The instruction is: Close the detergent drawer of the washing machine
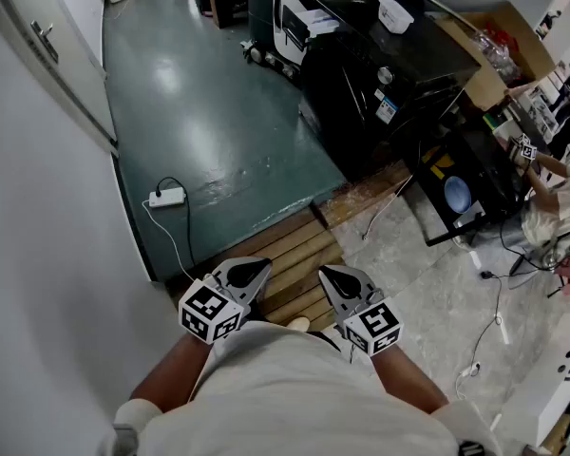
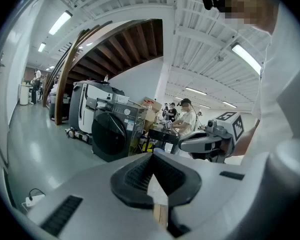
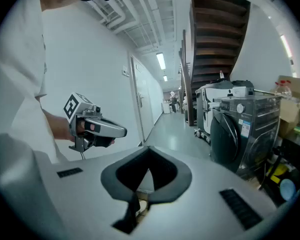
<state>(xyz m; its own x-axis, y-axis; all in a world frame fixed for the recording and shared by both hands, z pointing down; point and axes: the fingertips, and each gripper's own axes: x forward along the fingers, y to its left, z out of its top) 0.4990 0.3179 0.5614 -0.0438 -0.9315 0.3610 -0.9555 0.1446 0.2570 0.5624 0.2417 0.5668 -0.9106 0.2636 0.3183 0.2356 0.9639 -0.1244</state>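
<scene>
Jaws together – left gripper [image 1: 264,268], right gripper [image 1: 325,274], both empty

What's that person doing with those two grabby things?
A person stands holding the left tongs and the right tongs close to their body. Both are shut with nothing in them. The black washing machine stands some way off across the floor, so neither is touching it. Its detergent drawer is too far away to make out.
</scene>
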